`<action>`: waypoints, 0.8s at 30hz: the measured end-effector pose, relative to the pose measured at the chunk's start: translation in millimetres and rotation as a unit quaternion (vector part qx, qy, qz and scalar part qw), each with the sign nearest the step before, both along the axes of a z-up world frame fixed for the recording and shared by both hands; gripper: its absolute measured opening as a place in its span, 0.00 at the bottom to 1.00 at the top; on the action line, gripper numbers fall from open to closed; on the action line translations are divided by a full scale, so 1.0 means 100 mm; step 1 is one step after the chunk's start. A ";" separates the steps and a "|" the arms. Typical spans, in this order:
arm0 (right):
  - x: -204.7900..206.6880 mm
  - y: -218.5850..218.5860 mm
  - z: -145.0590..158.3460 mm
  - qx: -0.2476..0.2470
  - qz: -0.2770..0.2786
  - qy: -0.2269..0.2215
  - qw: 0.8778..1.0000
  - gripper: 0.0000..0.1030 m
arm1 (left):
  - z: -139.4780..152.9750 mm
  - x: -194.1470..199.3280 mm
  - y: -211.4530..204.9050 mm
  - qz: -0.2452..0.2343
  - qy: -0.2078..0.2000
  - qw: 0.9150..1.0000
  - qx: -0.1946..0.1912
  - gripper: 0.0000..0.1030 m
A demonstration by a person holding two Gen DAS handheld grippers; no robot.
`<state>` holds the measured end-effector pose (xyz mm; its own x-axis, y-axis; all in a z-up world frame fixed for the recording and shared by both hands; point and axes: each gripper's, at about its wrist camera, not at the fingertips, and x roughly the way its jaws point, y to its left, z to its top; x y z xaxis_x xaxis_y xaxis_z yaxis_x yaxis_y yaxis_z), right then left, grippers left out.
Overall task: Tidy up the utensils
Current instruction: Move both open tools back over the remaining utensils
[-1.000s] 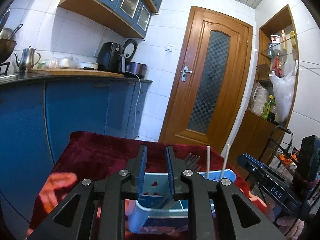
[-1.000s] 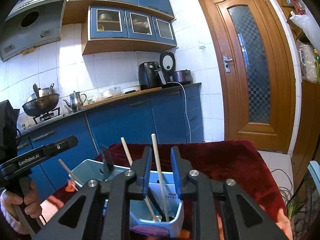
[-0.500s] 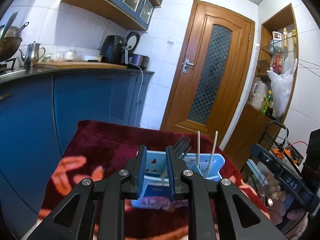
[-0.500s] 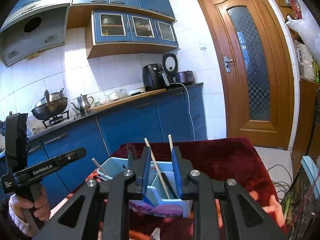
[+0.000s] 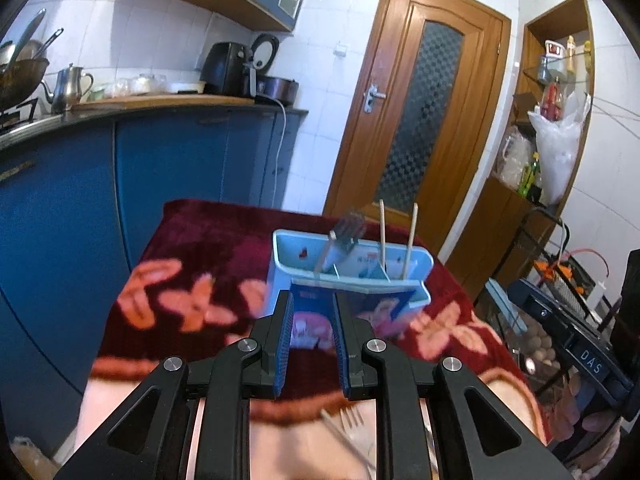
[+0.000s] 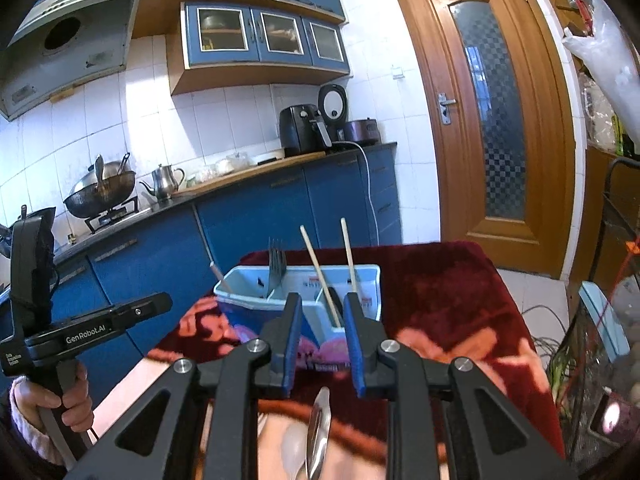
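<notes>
Your utensil caddy [image 6: 298, 298] stands on the red-clothed table [image 6: 448, 288], its chopsticks [image 6: 320, 270] and fork [image 6: 276, 266] pointing up. Both the left tongs [image 5: 311, 314] and right tongs [image 6: 319, 314] are slightly parted and empty, now farther back than before. A blurred spoon [image 6: 318, 432] lies near you, cut off below.

Both views are evenly and fairly brightly lit by soft, cool light; no hard shadows fall on the red cloth [image 5: 208, 240]; the white wall tiles [image 6: 240, 120] carry a mild sheen; the fisheye bends the door [image 6: 492, 120] and cabinets [image 6: 260, 32] and blackens the corners; the left wrist view is motion-smeared across the cloth's pattern and the blue holder [image 5: 352, 276]; near-edge utensils are blurred.
</notes>
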<state>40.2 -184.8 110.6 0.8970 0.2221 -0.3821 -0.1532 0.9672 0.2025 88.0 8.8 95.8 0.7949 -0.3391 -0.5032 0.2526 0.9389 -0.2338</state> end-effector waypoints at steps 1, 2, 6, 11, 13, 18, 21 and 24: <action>-0.04 0.00 -0.02 0.001 -0.001 0.005 1.000 0.23 | -0.02 -0.03 -0.01 -0.002 0.005 1.000 0.001 0.19; -0.07 -0.01 -0.04 0.003 0.000 0.009 1.000 0.23 | -0.05 -0.05 -0.02 -0.004 0.012 1.000 0.002 0.19; -0.16 -0.02 -0.11 0.002 -0.001 0.025 1.000 0.23 | -0.16 -0.14 -0.07 -0.011 0.036 0.999 0.009 0.19; -0.26 -0.05 -0.18 0.008 -0.003 0.038 0.999 0.24 | -0.29 -0.22 -0.12 -0.021 0.062 0.998 0.011 0.19; -0.30 -0.07 -0.22 0.012 -0.003 0.044 0.999 0.25 | -0.34 -0.24 -0.14 -0.022 0.071 0.997 0.010 0.19; -0.36 -0.09 -0.32 0.015 -0.004 0.058 0.998 0.25 | -0.48 -0.25 -0.16 -0.017 0.093 0.995 0.010 0.19; -0.37 -0.12 -0.39 0.018 -0.008 0.064 0.998 0.25 | -0.58 -0.22 -0.20 -0.011 0.112 0.993 0.020 0.19; -0.37 -0.15 -0.47 0.016 -0.016 0.071 0.997 0.26 | -0.69 -0.18 -0.24 -0.012 0.131 0.991 0.020 0.19</action>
<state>2.9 -199.8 63.4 0.8410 0.2089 -0.4990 -0.0904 0.9637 0.2512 70.5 -15.1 26.3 0.6264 -0.3317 -0.7054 0.2105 0.9433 -0.2566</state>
